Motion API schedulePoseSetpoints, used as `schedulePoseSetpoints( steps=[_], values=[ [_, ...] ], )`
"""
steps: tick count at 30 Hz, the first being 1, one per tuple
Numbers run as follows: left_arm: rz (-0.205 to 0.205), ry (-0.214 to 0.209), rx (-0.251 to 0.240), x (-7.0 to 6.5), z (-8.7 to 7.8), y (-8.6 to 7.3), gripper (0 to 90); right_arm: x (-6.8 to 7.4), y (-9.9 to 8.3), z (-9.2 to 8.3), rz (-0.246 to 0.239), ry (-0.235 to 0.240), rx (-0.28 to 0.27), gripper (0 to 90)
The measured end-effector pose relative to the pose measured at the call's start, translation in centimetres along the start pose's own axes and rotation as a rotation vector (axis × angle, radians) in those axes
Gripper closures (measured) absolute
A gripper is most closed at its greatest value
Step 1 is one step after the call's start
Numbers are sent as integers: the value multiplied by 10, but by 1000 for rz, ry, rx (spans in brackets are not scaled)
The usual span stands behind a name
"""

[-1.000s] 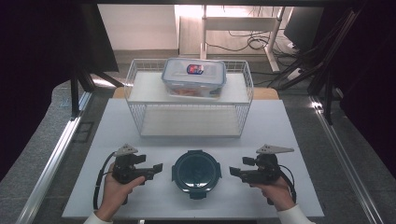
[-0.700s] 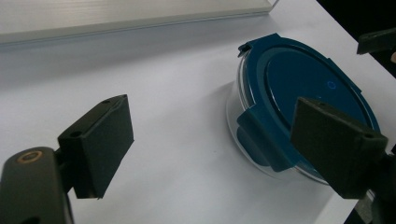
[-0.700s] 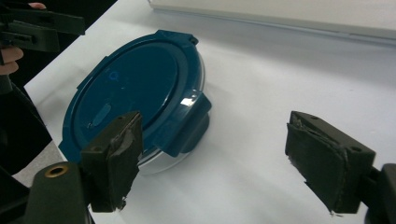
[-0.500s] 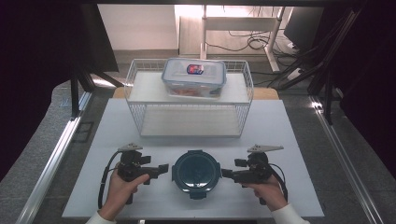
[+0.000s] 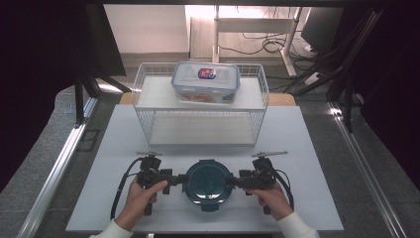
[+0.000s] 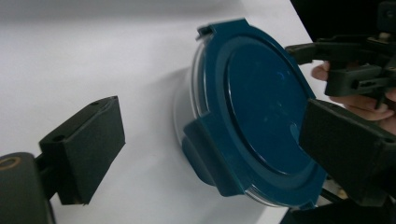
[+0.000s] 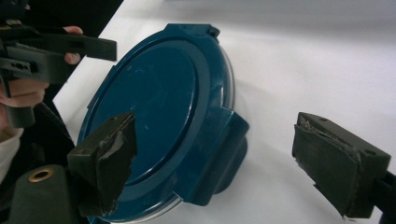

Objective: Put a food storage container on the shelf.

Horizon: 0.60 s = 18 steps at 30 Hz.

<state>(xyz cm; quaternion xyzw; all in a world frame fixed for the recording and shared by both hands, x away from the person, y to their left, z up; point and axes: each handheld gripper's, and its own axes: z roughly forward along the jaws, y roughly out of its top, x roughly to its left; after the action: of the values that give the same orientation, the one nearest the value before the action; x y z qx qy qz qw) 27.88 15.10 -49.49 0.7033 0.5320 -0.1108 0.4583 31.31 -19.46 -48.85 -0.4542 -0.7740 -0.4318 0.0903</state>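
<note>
Left tongs (image 5: 182, 177) and right tongs (image 5: 232, 180), both just opening and apart, flank the round blue-lidded container (image 5: 208, 183) on the white surface (image 5: 317, 163), seemingly without touching it.

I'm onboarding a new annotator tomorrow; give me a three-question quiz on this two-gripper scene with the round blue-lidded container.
1. True or false: the left gripper has its jaws clamped shut on the round container.
2. Where does the rectangular clear box sit? A) on the table beside the round container B) on the top shelf of the wire rack C) on the floor
3. What stands on the opposite side of the round container from the left gripper?

Key: 1. False, its jaws are open at the container's side latch. 2. B. 3. The right gripper, also open.
</note>
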Motion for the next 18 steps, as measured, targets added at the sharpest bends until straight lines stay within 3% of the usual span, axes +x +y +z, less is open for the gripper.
schedulePoseSetpoints(
  steps=[13, 18],
  values=[
    [-33, -40, 69, -2, 19, -12, 109, 1, -6, 15, 49, 44, 40, 135],
    [-57, -69, 100, -2, 26, -14, 178, 2, -8, 21, 74, 91, 57, 170]
  ],
)
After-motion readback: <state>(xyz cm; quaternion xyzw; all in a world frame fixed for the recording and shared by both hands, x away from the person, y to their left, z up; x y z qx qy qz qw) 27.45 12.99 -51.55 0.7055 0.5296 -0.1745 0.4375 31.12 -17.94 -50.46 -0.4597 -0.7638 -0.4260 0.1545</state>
